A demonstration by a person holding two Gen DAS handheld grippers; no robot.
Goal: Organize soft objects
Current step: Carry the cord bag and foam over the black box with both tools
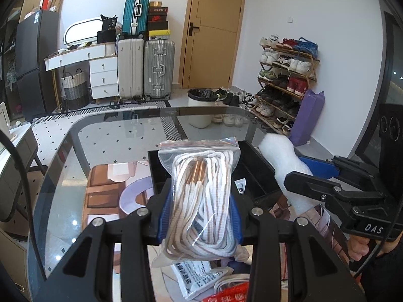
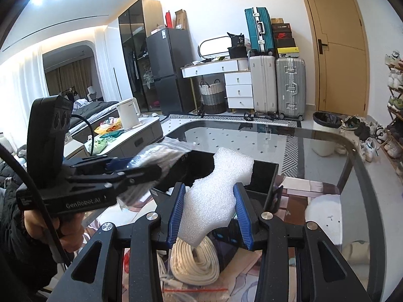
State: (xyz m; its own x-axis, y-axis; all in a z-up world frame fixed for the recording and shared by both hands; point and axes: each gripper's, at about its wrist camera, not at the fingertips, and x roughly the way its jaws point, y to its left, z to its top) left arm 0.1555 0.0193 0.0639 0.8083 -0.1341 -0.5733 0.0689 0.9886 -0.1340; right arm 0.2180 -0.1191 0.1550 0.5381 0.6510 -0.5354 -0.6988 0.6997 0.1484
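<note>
My left gripper point(image 1: 199, 216) is shut on a clear zip bag of white and tan shoelaces point(image 1: 199, 196) and holds it above the table, just in front of a black open box point(image 1: 254, 176). My right gripper point(image 2: 211, 214) is shut on a white foam piece point(image 2: 219, 191) and holds it above the same black box point(image 2: 262, 176). In the left wrist view the foam piece point(image 1: 284, 161) and right gripper point(image 1: 297, 178) are at the right of the box. In the right wrist view the left gripper point(image 2: 151, 168) with its bag point(image 2: 156, 153) is at the left.
A glass table point(image 1: 100, 151) carries the box. A printed white packet point(image 1: 194, 274) and a red packet point(image 1: 226, 294) lie under my left gripper. A coil of white cord point(image 2: 194, 261) lies under my right gripper. A white rounded object point(image 2: 325, 214) sits at the right.
</note>
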